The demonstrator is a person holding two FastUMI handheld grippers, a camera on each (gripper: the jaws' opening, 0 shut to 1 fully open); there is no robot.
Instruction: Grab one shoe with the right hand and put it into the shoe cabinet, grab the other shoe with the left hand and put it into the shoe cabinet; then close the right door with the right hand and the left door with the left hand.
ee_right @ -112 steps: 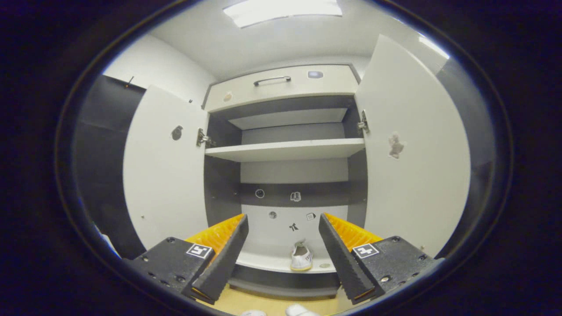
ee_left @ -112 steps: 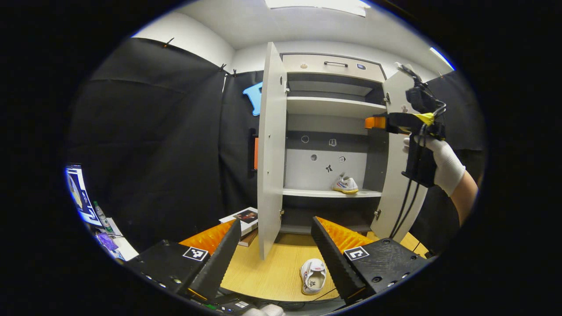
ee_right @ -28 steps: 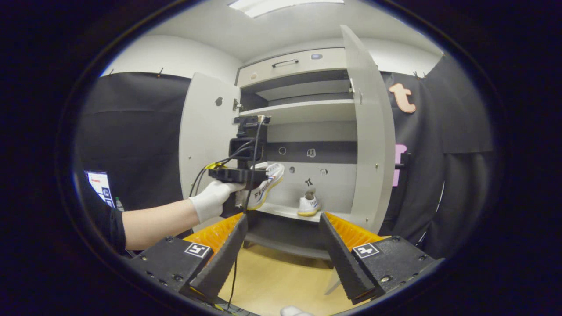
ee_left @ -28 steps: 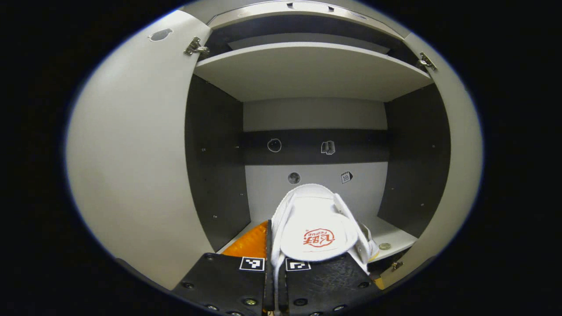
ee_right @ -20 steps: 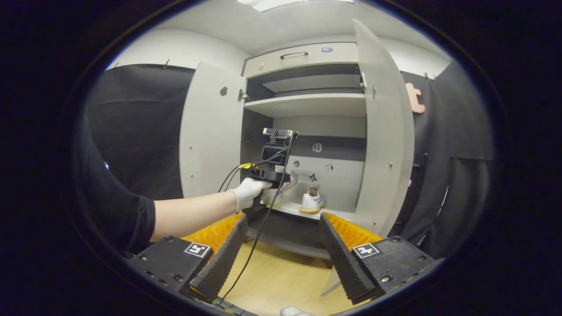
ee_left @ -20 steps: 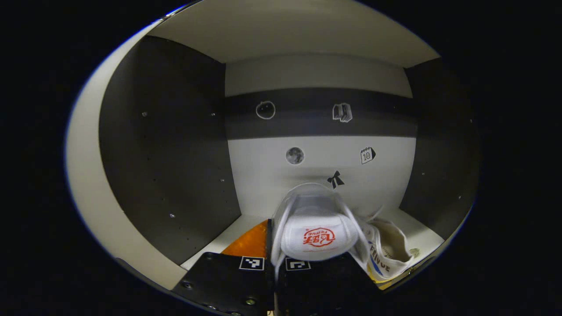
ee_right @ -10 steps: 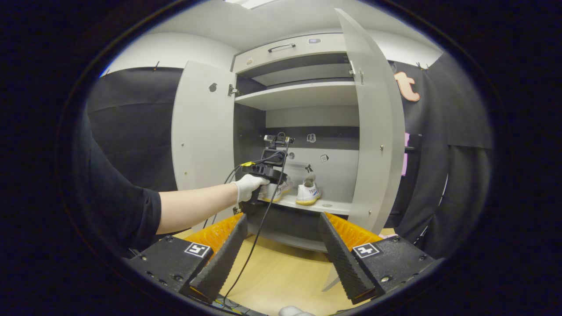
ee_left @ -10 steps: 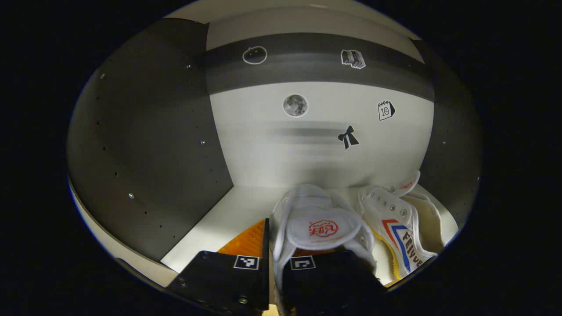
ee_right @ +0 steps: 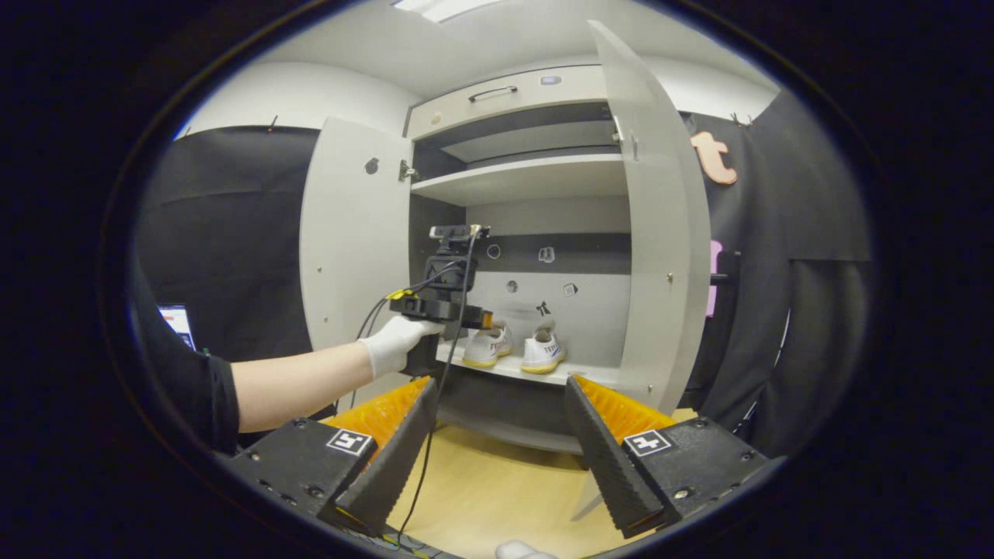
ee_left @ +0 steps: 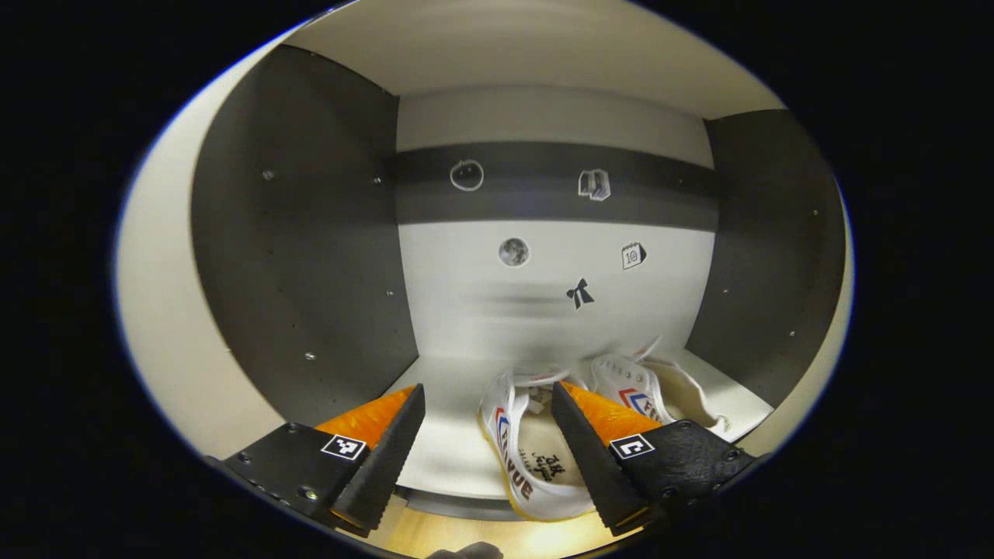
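Two white shoes stand side by side on the cabinet's middle shelf (ee_left: 446,454). The left shoe (ee_left: 528,458) lies just ahead of my left gripper (ee_left: 488,404), which is open and holds nothing; the right shoe (ee_left: 652,384) sits beyond its right finger. In the right gripper view, the left gripper (ee_right: 481,319) hangs at the shelf's front edge in a gloved hand (ee_right: 394,341), with the left shoe (ee_right: 484,346) and the right shoe (ee_right: 543,349) behind it. My right gripper (ee_right: 501,384) stays open and empty, well back from the cabinet above the wooden table (ee_right: 497,489).
Both cabinet doors stand open: the left door (ee_right: 349,233) and the right door (ee_right: 660,233), the latter nearly edge-on to me. An upper shelf (ee_right: 528,177) and a drawer with a handle (ee_right: 497,93) sit above. A cable (ee_right: 435,435) trails down from the left gripper.
The left gripper set the shoe down beside the other one, opened, and drew back toward the shelf's front edge. The right gripper has barely moved.
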